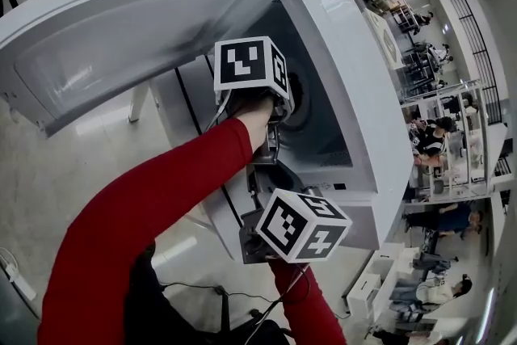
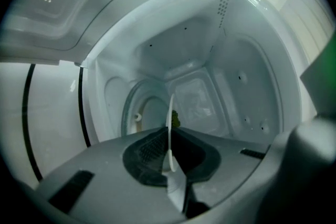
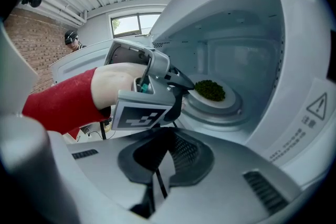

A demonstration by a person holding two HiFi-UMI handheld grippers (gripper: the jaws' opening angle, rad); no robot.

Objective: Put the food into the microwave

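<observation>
The white microwave (image 1: 355, 93) stands with its door (image 1: 121, 36) swung wide open. Reaching into the cavity, my left gripper (image 2: 170, 150) is shut on the rim of a white plate (image 3: 214, 99) that carries a heap of green food (image 3: 210, 89). The plate sits over the round turntable (image 3: 212, 113); whether it rests on it I cannot tell. In the left gripper view the plate shows edge-on between the jaws, with the food (image 2: 175, 119) just behind. My right gripper (image 3: 156, 173) hangs outside the opening behind the left gripper (image 3: 181, 91), shut on nothing.
The open door's edge lies at the left of the opening, and a warning label (image 3: 317, 107) marks the right frame. Cables (image 1: 202, 287) trail on the floor below. Shelves and people (image 1: 452, 141) are off to the right, and a person (image 3: 71, 39) stands by a brick wall.
</observation>
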